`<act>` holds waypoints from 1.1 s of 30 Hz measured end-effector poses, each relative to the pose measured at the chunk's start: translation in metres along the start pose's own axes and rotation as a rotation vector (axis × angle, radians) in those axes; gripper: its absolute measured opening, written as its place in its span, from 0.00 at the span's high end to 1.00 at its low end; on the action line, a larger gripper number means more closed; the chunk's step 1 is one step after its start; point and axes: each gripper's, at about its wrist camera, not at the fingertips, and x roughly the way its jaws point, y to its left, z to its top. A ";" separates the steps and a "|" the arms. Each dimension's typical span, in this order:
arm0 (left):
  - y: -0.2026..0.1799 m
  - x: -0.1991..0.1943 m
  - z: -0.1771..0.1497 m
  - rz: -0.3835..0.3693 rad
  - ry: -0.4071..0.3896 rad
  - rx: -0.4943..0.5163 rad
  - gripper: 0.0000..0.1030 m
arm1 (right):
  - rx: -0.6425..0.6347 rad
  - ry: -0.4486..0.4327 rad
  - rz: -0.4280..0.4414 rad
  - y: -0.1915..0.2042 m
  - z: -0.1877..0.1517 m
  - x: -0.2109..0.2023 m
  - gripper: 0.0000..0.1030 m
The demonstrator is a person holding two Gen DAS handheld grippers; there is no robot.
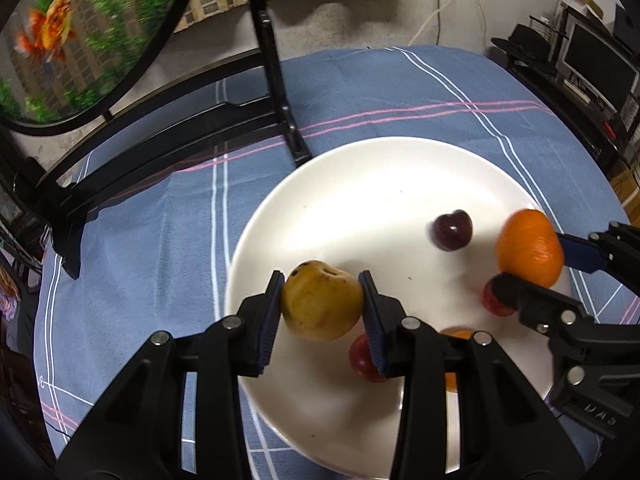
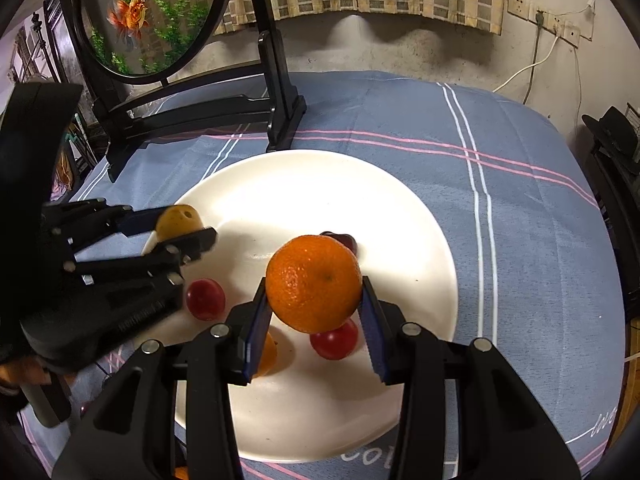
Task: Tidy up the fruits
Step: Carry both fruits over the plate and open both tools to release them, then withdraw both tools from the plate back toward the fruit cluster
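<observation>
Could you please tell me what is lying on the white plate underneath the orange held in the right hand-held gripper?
Under the orange in the right hand-held gripper, a red fruit rests on the white plate. A dark cherry peeks out behind; its lower part is hidden.

"DAS" embossed on right gripper [image 1: 532, 272], partial "col" on tablecloth [image 2: 520, 184]
</observation>
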 end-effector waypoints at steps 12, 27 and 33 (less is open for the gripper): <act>0.003 0.001 0.003 0.017 -0.021 -0.038 0.29 | 0.024 0.028 0.015 0.000 -0.001 0.011 0.56; -0.007 -0.063 -0.008 0.046 -0.127 0.015 0.17 | 0.069 -0.223 0.037 0.002 -0.016 -0.083 0.21; -0.010 -0.118 -0.019 0.042 -0.208 0.016 0.13 | 0.124 -0.388 -0.014 0.007 -0.048 -0.152 0.04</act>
